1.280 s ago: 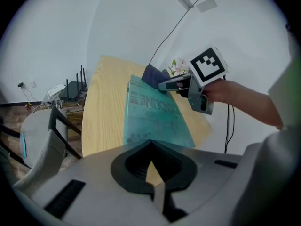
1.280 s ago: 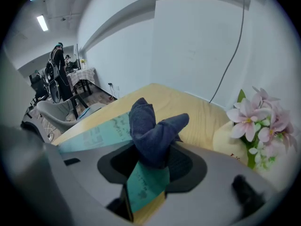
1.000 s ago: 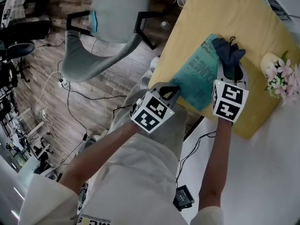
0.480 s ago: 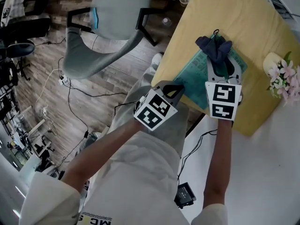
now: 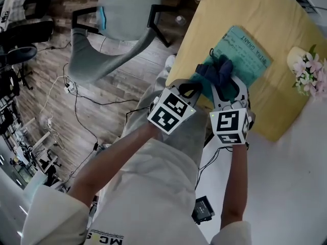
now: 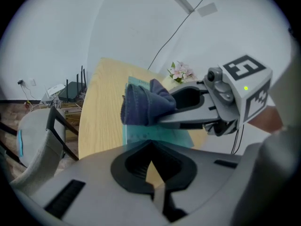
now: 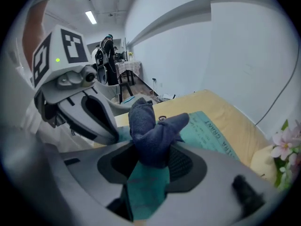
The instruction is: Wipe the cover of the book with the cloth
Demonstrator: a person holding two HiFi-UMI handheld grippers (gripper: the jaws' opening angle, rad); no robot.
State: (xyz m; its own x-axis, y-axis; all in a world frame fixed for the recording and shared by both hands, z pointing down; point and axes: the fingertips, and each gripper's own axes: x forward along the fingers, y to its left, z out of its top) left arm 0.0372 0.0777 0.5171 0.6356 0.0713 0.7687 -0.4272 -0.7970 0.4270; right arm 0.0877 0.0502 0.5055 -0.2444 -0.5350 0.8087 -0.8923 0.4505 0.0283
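A teal book (image 5: 244, 54) lies on the yellow table (image 5: 235, 9). A dark blue cloth (image 5: 216, 70) rests bunched on the book's near end, and my right gripper (image 5: 220, 81) is shut on it. In the right gripper view the cloth (image 7: 153, 133) stands up between the jaws, with the book's cover (image 7: 211, 133) beyond and below. My left gripper (image 5: 188, 90) sits at the book's near corner, at the table's edge. In the left gripper view its jaws are shut with nothing seen between them, and the cloth (image 6: 143, 105) and book (image 6: 157, 136) lie just ahead.
Pink flowers in a pale vase (image 5: 305, 68) stand at the table's right side. A grey chair (image 5: 120, 27) stands on the wood floor to the left, with cables around it. A black box (image 5: 204, 208) lies on the white floor below.
My right gripper has dragged the cloth back along the book toward the near edge, baring the cover's far part. The left gripper has hardly moved.
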